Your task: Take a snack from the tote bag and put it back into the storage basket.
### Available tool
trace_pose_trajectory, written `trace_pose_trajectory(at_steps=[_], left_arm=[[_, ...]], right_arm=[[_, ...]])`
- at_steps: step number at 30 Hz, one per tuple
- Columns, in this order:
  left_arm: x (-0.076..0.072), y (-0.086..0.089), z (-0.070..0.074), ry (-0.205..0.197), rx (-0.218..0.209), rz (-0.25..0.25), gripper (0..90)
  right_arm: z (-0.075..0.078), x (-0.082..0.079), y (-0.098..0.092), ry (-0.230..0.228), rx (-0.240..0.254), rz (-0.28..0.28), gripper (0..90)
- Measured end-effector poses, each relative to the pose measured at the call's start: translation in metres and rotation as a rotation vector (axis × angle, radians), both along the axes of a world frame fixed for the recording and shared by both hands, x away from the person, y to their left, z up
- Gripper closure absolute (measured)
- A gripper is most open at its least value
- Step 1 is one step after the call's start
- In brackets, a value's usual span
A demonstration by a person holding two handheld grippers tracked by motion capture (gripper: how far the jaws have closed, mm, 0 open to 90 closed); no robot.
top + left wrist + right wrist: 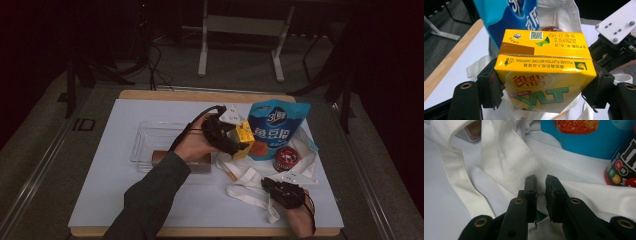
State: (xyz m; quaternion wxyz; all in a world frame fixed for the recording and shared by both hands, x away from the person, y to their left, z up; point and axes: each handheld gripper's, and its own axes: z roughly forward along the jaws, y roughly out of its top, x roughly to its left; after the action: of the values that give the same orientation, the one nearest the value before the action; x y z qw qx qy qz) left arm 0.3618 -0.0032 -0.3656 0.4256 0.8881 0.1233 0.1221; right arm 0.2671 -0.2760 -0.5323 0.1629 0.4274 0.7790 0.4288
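Yellow drink carton [544,75] clamped between left gripper [544,92] jaws, above white bag [250,175]

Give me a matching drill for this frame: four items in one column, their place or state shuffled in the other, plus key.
1. yellow drink carton
2. blue snack pouch
3. white cloth tote bag
4. clear plastic tray

A. standing upright in the bag
B. lying flat on the table, right gripper at its fabric
C. clamped in the left gripper
D. on the table behind the left forearm

Pairs: 1-C, 2-A, 3-B, 4-D
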Motion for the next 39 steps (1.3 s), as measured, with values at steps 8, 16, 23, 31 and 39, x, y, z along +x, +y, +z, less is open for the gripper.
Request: trace_pose_trajectory(at_steps=[8, 16, 23, 31, 39], left_arm=[[0.0, 0.012, 0.003, -0.001, -0.01, 0.02, 28.8], [0.002, 0.026, 0.006, -0.006, -0.014, 0.049, 28.8], [0.004, 0.035, 0.006, -0.008, -0.009, 0.074, 28.8], [0.006, 0.045, 0.006, -0.009, -0.01, 0.101, 28.8], [0.007, 0.053, 0.003, -0.008, -0.006, 0.13, 28.8]], right_arm=[[0.0, 0.0, 0.0, 0.0, 0.001, 0.0, 79.6], [0.0, 0.0, 0.0, 0.0, 0.001, -0.001, 79.6], [0.0, 0.0, 0.0, 0.0, 0.001, -0.001, 79.6], [0.0, 0.0, 0.0, -0.001, 0.003, -0.001, 79.6], [0.0, 0.0, 0.0, -0.002, 0.001, -0.001, 79.6]])
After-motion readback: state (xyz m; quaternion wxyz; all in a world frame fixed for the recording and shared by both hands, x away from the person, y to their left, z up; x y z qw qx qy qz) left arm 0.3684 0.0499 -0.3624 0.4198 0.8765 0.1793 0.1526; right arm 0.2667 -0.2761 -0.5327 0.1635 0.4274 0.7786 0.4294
